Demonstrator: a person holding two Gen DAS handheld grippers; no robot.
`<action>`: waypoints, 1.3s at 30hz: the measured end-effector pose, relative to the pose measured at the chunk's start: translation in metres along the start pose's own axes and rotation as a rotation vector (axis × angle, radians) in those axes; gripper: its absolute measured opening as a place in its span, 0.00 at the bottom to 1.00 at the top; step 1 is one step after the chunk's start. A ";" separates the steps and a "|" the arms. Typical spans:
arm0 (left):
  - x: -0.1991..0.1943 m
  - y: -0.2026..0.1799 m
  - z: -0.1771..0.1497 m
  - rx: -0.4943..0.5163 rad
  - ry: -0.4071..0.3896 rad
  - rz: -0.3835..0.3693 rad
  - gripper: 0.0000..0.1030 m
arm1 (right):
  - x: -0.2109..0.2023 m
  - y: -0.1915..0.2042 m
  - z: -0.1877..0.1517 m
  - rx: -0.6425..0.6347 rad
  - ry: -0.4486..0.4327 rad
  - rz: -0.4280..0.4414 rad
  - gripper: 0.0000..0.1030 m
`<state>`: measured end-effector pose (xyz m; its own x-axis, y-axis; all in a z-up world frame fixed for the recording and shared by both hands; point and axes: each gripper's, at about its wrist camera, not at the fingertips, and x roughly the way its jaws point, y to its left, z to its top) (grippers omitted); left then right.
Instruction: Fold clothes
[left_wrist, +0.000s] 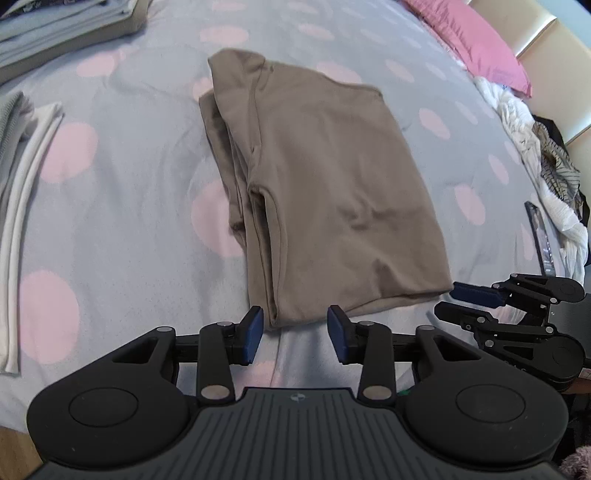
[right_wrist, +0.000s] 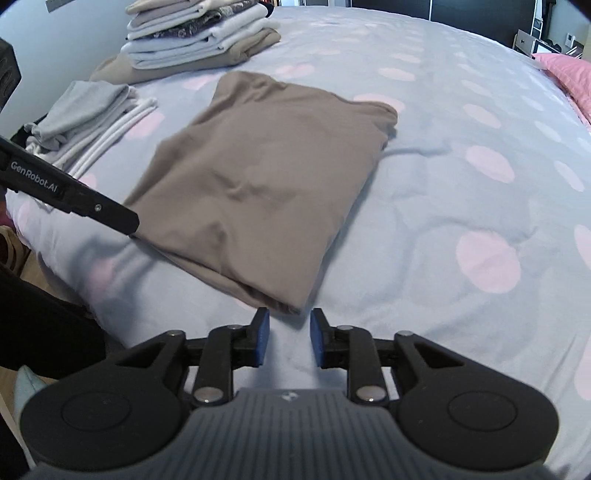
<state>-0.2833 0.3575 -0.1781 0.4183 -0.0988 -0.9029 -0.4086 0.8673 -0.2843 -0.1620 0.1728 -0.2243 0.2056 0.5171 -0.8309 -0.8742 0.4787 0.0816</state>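
Left wrist: left gripper (left_wrist: 295, 334) level, agape.

A pale blue bedspread (left_wrist: 129, 229) with pink dots fills both views. A pink pillow (left_wrist: 476, 40) lies at the upper right of the left wrist view, above a dark flat object (left_wrist: 540, 236) near the right edge.

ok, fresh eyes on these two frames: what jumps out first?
The folded taupe garment lies in the middle of the polka-dot bedspread, its near edge just ahead of the left gripper and the right gripper, both with jaws open and empty. Next comes the stack of folded clothes at the far left of the bed in the right wrist view, then the pink pillow at the far right.
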 end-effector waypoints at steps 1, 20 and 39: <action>0.001 0.001 0.000 -0.006 0.002 -0.003 0.25 | 0.000 -0.001 -0.003 0.004 -0.007 -0.007 0.31; -0.001 0.027 0.001 -0.138 0.013 -0.027 0.03 | -0.002 -0.011 -0.001 0.061 -0.005 0.026 0.03; -0.032 0.031 0.006 -0.184 -0.164 -0.061 0.35 | -0.020 -0.047 0.008 0.272 -0.036 0.075 0.32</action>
<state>-0.3048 0.3907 -0.1560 0.5668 -0.0552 -0.8220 -0.5127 0.7574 -0.4044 -0.1216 0.1461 -0.2068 0.1641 0.5809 -0.7973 -0.7384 0.6083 0.2912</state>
